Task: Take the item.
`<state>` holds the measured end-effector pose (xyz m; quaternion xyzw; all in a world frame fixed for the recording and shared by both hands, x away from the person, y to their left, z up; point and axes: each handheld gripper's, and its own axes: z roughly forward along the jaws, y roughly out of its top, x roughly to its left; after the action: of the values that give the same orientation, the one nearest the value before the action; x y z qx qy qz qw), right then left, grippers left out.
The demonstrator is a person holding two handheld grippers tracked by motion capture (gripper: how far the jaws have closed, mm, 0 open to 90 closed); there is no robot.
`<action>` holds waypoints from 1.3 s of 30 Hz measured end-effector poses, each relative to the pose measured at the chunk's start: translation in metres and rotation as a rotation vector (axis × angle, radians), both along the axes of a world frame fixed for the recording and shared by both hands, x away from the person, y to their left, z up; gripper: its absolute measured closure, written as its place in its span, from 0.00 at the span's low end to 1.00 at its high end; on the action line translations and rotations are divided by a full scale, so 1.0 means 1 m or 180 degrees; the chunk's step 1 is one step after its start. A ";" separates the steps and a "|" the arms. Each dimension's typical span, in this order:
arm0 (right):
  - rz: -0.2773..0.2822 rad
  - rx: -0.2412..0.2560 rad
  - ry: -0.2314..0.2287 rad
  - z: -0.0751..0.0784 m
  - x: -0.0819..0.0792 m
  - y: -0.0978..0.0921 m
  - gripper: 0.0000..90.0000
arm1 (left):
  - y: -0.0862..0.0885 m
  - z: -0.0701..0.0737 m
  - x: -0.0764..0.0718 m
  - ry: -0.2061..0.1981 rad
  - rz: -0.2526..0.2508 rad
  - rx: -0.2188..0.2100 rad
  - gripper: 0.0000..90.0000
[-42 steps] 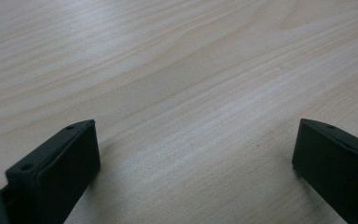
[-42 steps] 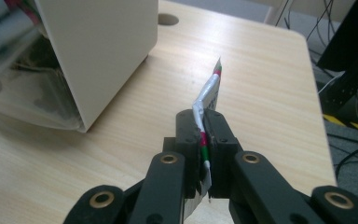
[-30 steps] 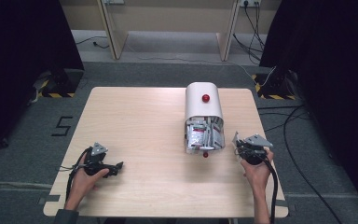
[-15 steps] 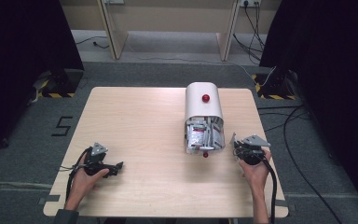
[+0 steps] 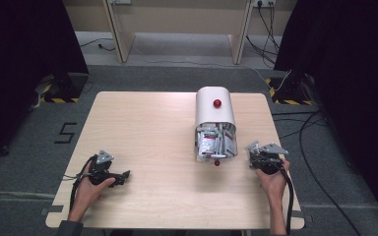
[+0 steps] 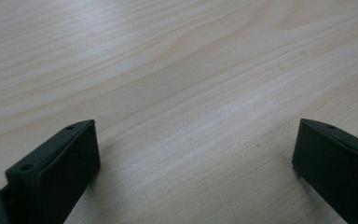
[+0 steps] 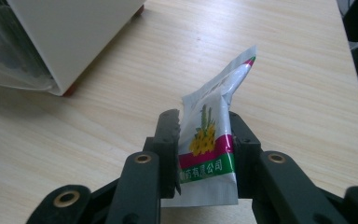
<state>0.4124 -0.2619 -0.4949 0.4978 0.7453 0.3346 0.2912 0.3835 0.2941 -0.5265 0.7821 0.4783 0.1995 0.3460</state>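
Right gripper (image 7: 204, 140) is closed on a small sachet (image 7: 210, 140), a white packet with a yellow flower print and a red and green band. The jaws press its two flat faces near the lower half, and the long axis of the sachet runs up and away from the gripper, toward about 1 o'clock in the right gripper view, with the top corner bent over. In the high view this gripper (image 5: 262, 154) stands at about 3 o'clock from the open mouth of the white dispenser box (image 5: 215, 120), just beside it but not touching. The box lies on the worktop (image 5: 147, 128) with its long axis from 12 to 6 o'clock, and its open end, full of more sachets (image 5: 215, 143), faces 6 o'clock, toward the person.

Left gripper (image 5: 109, 171) rests at the near left part of the worktop, well apart from the box, which lies at about 2 o'clock from it. In the left gripper view its jaws stand wide with only bare wood (image 6: 177, 93) between them, so it holds nothing.

The right hand (image 5: 270, 177) is clearly the nearer one to the box and already carries the sachet. Judging from this, the coming move probably depends on where the sachet must be laid down, and the free surface lies at 9 o'clock from the right gripper, in front of the mouth of the box and toward the left gripper.
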 end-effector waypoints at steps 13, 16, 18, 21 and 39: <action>-0.0129 -0.0268 0.0180 -0.006 0.007 -0.001 0.61 | 0.000 0.000 0.000 0.0000 0.0000 0.0001 0.00; -0.0170 -0.0278 0.0189 -0.007 0.008 -0.002 0.59 | 0.000 0.000 0.000 0.0000 0.0000 0.0003 0.00; -0.0188 -0.0275 0.0193 -0.007 0.008 -0.002 0.56 | 0.000 0.000 0.000 0.0000 0.0000 0.0000 0.00; -0.0212 -0.0281 0.0230 -0.008 0.010 -0.001 0.53 | 0.000 0.000 0.000 0.0004 -0.0001 0.0004 0.00; -0.0314 -0.0107 0.0224 -0.007 0.013 0.006 0.40 | 0.000 0.000 0.000 0.0003 -0.0001 0.0004 0.00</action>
<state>0.4251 -0.2563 -0.5018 0.5403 0.7351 0.2896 0.2893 0.3834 0.2941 -0.5264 0.7825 0.4782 0.1995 0.3453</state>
